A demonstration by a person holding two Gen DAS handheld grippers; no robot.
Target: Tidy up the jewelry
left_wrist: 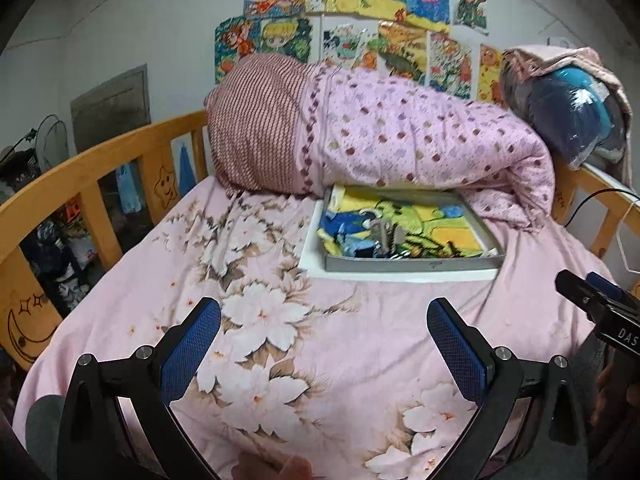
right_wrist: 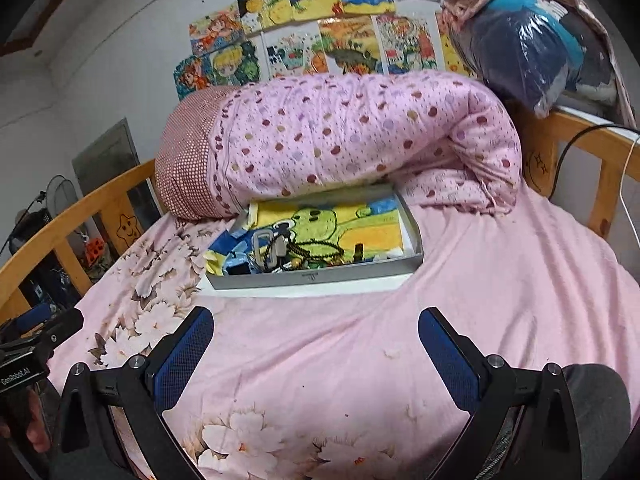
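A shallow grey tray [left_wrist: 408, 265] [right_wrist: 320, 278] lies on the pink bed sheet, lined with a bright yellow and green cartoon cloth. In its near left part sits a tangle of jewelry [left_wrist: 386, 240] [right_wrist: 280, 250]: a silvery clasp-like piece and a dark beaded string [right_wrist: 320, 246]. My left gripper [left_wrist: 324, 312] hovers open over the sheet, short of the tray, with nothing between its blue pads. My right gripper [right_wrist: 316, 320] is likewise open and empty, just in front of the tray. Each gripper shows at the edge of the other's view.
A rolled pink dotted quilt [left_wrist: 400, 140] [right_wrist: 360, 136] overhangs the tray's far side. Wooden bed rails [left_wrist: 100, 168] [right_wrist: 600, 152] run along the left and right. A plastic-wrapped bundle [right_wrist: 528, 48] rests on the right rail. Floral sheet [left_wrist: 280, 340] lies between the grippers and the tray.
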